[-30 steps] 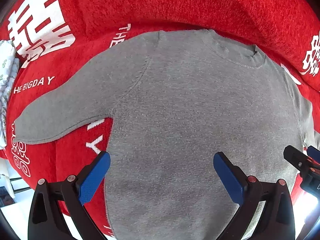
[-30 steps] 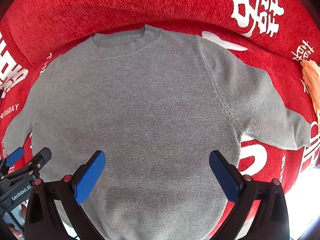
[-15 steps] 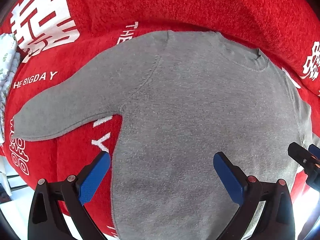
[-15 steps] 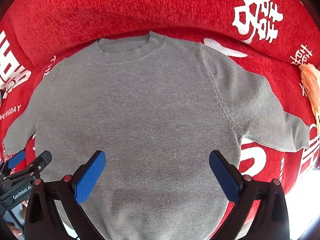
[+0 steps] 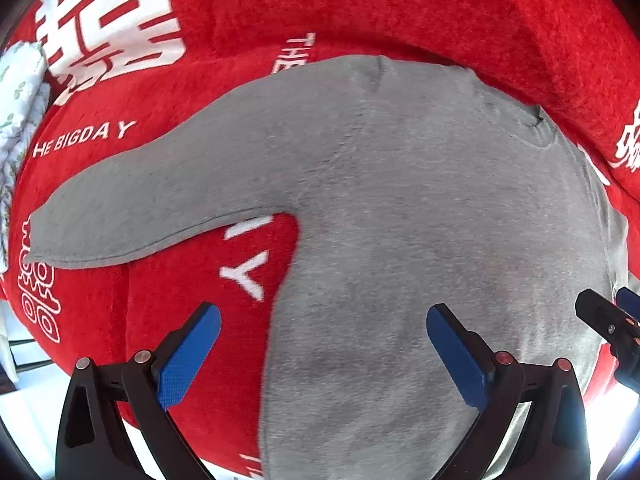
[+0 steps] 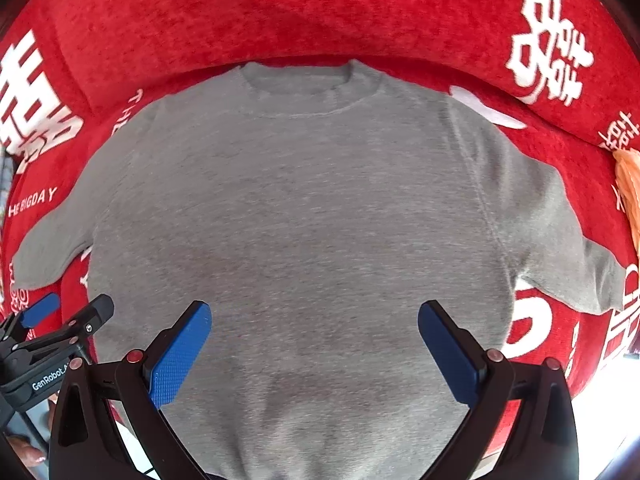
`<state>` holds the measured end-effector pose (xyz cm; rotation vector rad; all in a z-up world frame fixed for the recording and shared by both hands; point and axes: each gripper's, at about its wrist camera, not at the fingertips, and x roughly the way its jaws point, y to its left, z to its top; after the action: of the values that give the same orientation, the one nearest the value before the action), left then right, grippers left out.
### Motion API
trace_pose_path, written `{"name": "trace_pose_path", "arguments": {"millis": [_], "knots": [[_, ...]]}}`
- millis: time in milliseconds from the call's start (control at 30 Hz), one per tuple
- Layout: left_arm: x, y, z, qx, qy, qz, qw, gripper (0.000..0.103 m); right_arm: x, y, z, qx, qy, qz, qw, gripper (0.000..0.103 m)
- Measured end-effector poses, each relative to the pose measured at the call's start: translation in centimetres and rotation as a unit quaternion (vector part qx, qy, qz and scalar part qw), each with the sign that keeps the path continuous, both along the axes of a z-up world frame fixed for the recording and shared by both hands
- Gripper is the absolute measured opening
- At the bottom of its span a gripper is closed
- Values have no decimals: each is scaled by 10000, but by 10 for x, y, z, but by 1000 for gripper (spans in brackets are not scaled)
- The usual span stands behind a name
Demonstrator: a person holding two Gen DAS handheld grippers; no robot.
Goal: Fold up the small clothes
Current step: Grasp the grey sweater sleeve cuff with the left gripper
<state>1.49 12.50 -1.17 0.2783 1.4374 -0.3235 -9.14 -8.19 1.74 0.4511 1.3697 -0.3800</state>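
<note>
Grey sweater (image 6: 304,216): lying flat on the red printed blanket (image 6: 280,12), sleeves spread. I am holding the right gripper (image 6: 314,350) fingers apart above its lower body; left gripper (image 5: 322,354) fingers apart, straddling its side edge. Hem cut off below.

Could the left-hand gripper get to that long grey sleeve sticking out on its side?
Probably yes. The left gripper is open and holds nothing, and the sleeve lies flat and uncovered on the red cover, ahead and to its left. Nothing lies between them.
</note>
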Motion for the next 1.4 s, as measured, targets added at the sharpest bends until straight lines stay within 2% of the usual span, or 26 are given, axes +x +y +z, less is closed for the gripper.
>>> {"name": "trace_pose_path", "arguments": {"millis": [133, 233, 300, 400, 500, 600, 633, 800, 867, 933, 1000, 1100, 1167, 1200, 1233, 1267, 1300, 1333, 1400], "knots": [[10, 28, 2, -261, -36, 262, 9993, 103, 8, 16, -1, 46, 24, 150, 9999, 103], [23, 66, -1, -484, -88, 692, 9964, 103, 14, 28, -2, 49, 66, 287, 9996, 103], [33, 94, -6, -538, -142, 1024, 9932, 103, 18, 38, -3, 21, 93, 401, 9992, 103], [47, 141, -21, -699, -155, 1638, 9839, 103, 24, 51, -6, -43, 148, 578, 9982, 103], [61, 178, -42, -1091, -93, 2232, 9686, 103, 31, 64, -14, -94, 253, 732, 9969, 103], [73, 197, -68, -1787, 306, 2697, 9457, 103, 35, 74, -18, -72, 299, 833, 9960, 103], [76, 200, -75, -2070, 401, 2839, 9354, 103, 37, 78, -19, -62, 311, 866, 9957, 103], [94, 199, -78, -2619, 191, 3089, 9141, 103, 43, 92, -19, -27, 300, 995, 9946, 103], [102, 210, -73, -2899, 68, 3259, 8998, 103, 44, 96, -19, -20, 294, 1026, 9943, 103], [105, 223, -63, -2883, -238, 3387, 8953, 103, 45, 100, -18, -20, 284, 1069, 9939, 103], [110, 238, -52, -2637, -546, 3483, 8978, 103, 46, 103, -18, -21, 294, 1099, 9935, 103], [116, 258, -45, -2321, -801, 3594, 9003, 103, 47, 105, -18, -12, 302, 1104, 9934, 103], [119, 264, -42, -2053, -955, 3640, 9035, 89, 47, 105, -18, 4, 303, 1069, 9938, 103], [121, 263, -42, -2006, -961, 3625, 9051, 65, 47, 105, -18, 23, 296, 1045, 9941, 103], [124, 264, -42, -1974, -938, 3557, 9087, 35, 47, 105, -18, 41, 286, 1023, 9943, 103], [124, 263, -44, -2016, -903, 3504, 9101, 23, 46, 105, -18, 51, 277, 1009, 9945, 103], [125, 263, -45, -2285, -805, 3398, 9087, 14, 46, 105, -18, 64, 261, 994, 9947, 103], [123, 271, -44, -2473, -775, 3369, 9052, 14, 44, 105, -18, 80, 241, 975, 9949, 103], [121, 270, -36, -2625, -810, 3196, 9069, 13, 41, 103, -16, 117, 205, 929, 9954, 103]]}}
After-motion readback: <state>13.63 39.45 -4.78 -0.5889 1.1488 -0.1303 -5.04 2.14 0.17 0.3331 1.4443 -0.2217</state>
